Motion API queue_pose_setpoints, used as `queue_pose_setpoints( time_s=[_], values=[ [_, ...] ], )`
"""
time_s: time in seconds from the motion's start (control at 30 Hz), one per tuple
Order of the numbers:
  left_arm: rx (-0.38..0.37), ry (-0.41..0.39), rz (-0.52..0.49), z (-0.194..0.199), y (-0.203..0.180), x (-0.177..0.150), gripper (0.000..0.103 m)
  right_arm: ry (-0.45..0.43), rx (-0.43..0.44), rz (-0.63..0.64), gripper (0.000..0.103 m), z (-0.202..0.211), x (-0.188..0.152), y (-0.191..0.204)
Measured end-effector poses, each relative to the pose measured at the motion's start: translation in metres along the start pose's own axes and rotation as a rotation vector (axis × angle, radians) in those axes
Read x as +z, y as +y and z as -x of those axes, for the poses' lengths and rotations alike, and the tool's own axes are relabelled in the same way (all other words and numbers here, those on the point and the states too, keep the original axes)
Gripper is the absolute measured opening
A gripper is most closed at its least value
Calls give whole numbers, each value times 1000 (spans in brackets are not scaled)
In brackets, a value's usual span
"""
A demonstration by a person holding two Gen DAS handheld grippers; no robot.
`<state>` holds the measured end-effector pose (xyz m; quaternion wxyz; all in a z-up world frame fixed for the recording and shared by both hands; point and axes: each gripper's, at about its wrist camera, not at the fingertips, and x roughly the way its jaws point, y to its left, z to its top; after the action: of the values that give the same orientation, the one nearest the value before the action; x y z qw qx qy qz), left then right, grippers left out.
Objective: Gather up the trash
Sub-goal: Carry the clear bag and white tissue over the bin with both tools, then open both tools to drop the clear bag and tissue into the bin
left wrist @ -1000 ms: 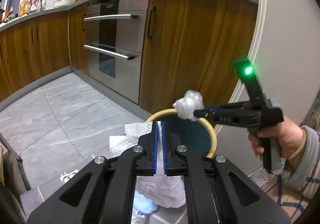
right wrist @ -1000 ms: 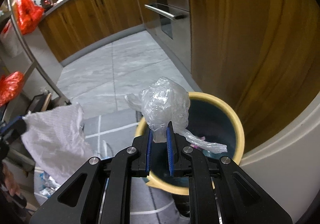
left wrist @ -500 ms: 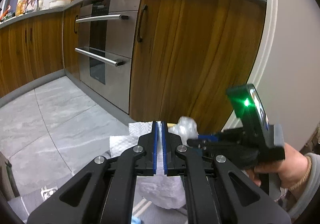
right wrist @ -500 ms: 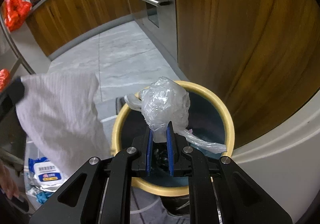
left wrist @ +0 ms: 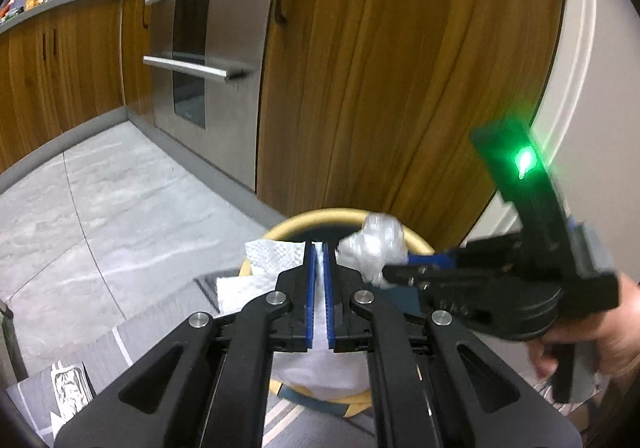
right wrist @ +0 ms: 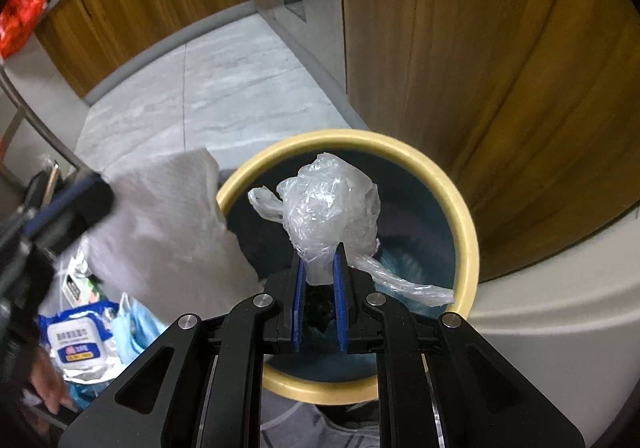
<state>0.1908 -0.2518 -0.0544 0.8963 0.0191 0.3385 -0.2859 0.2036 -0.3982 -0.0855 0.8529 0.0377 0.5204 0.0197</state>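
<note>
A round bin with a yellow rim (right wrist: 468, 236) (left wrist: 320, 214) and dark blue inside stands on the floor by a wooden cabinet. My right gripper (right wrist: 319, 254) is shut on a crumpled clear plastic bag (right wrist: 328, 208), held over the bin's mouth. My left gripper (left wrist: 319, 248) is shut on a white paper towel (left wrist: 272, 260), which hangs at the bin's left rim (right wrist: 168, 216). In the left wrist view the right gripper (left wrist: 394, 266) comes in from the right with the plastic bag (left wrist: 376, 244).
Wooden cabinets (left wrist: 380, 68) and a steel oven (left wrist: 200, 48) stand just behind the bin, a pale curved wall (right wrist: 560, 308) to its right. A wet-wipe pack (right wrist: 76, 336), blue masks (right wrist: 128, 324) and foil litter lie left of the bin. Grey floor tiles (right wrist: 224, 88) stretch beyond.
Both grippers have dropped and closed in on the bin. The paper towel moved right to the bin's rim; the plastic bag now hangs lower over the opening.
</note>
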Motion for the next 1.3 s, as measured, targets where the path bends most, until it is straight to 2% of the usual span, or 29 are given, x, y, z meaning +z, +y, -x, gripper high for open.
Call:
queue_pose_setpoints(
  time_s=[0.2,0.37,0.47,0.7,0.83,0.9,1.03,1.17,1.27,1.3],
  values=[
    [-1,55,10,-12,7,-17,4,26,-14,7,15,-11,1,2],
    [12,71,-5,-16,8,-21,4,45,-17,-23,15,-20,5,-2],
    [20,67,-15,-15,7,-20,4,48,-24,-20,15,-23,5,-1],
    [10,-4,-45,-2,2,-4,4,44,-31,-31,15,-27,2,-2],
    [19,22,-36,-8,4,-5,4,52,-33,-32,15,-29,0,-4],
    [27,37,-29,-11,6,-7,9,57,-32,-31,15,-30,1,-4],
    [49,35,-6,-12,9,-6,37,71,-34,-27,15,-35,1,-4],
    [56,31,3,-13,11,-4,42,71,-42,-23,16,-37,2,-5],
    [64,34,-3,-15,11,-4,44,73,-52,-19,25,-38,2,-4],
    [66,35,-4,-14,10,-5,45,71,-57,-17,32,-38,2,-4]
  ],
)
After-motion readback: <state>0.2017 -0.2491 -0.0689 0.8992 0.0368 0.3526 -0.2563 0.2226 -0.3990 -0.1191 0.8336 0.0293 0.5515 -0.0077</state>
